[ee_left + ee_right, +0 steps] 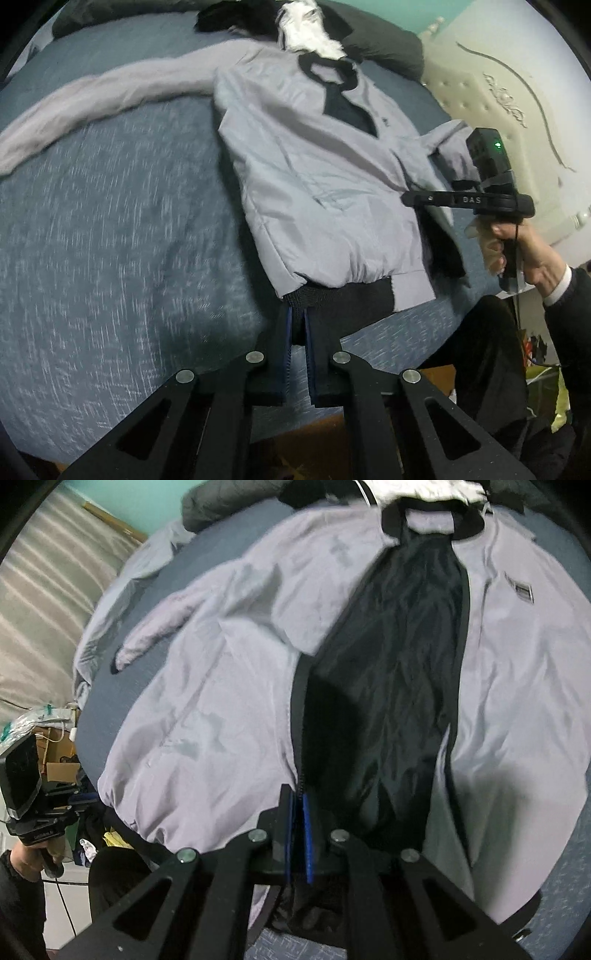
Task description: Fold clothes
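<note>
Barely started: left gripper (298,325) clamps the jacket (314,177) hem, right gripper (298,812) pinches its zipper edge; sleeves ahead unfolded.

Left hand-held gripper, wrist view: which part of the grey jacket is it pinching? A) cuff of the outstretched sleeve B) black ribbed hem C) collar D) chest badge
B: the left hand-held gripper is closed on the black ribbed hem at the bottom corner of the grey jacket, far from the collar and the sleeve.
</note>
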`<state>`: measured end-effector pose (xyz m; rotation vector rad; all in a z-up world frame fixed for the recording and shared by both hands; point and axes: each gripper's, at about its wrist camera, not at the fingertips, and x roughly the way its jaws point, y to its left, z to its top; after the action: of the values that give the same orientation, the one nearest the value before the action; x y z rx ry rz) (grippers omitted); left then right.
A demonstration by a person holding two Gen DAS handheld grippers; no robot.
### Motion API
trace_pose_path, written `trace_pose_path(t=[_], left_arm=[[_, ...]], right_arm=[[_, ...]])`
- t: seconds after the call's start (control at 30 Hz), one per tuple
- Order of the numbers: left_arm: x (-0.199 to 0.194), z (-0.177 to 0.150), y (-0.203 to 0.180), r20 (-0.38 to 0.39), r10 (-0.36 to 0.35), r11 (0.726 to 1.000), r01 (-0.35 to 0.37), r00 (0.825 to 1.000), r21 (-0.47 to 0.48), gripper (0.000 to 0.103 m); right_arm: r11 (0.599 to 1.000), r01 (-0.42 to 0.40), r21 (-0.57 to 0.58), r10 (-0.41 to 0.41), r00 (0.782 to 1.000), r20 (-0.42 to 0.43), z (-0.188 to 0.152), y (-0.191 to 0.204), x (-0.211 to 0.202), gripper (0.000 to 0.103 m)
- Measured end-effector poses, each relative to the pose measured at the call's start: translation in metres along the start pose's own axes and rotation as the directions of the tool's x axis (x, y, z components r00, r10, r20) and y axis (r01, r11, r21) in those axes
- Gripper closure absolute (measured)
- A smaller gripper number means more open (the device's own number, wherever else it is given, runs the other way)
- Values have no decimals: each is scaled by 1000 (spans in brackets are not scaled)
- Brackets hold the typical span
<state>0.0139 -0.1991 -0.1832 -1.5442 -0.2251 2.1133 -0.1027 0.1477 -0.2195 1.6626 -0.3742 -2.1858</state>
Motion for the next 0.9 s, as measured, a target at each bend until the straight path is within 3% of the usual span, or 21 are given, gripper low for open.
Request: trace_pose_path(t=[0.27,0.33,0.5,0.63,0.8,0.9], left_arm=[[14,-2,-1,-19,14,1000,-14,1000,4,96],[15,-2,-3,-14,17,1000,-17,1000,11,96],[16,-5,-3,-6,22,1000,-22,1000,19,96],[14,-7,-4,-1,27,999,-27,1000,23,96],[12,-5,-10,5,31,999,-31,1000,27,96],[9,-3,-15,15,30,999,-31,999,32,96]], right_arm=[[999,43,24,-45,995,90,-9,-32,-66,84],[997,68,35,-71,992,100,-17,-46,-80,74],[988,128,85,-137,986,98,-46,-78,-107,70],[987,139,83,-146,987,72,-69,-85,-112,68],[989,144,38,-144,989,15,-86,-77,-99,53],[988,153,10,-153,988,-12,-92,-72,-86,53]])
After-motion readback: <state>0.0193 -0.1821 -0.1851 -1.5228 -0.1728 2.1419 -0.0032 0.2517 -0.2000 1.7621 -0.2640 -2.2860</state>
